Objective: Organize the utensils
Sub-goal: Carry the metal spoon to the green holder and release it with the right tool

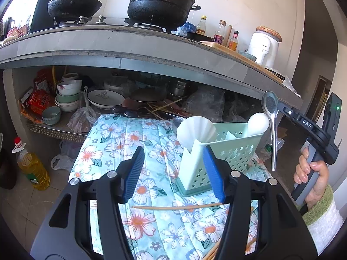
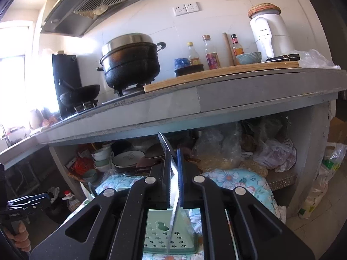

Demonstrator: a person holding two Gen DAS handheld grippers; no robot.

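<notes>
Two risks | right gripper pinches metal spoon high beside holder; slim handle may slip (thin grip) | left gripper half-open, empty, could nudge holder

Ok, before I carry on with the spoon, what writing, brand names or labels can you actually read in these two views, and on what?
"DAS": white letters on the arm of the right gripper, seen from the left wrist.
White appliance on the counter: a grey brand mark, too small to read.
Sauce bottles: labels blurred.
Oil bottle on the floor: cap and label print unreadable.
Plate under the counter: dark script, illegible.
Red packets: print too blurred.
</notes>
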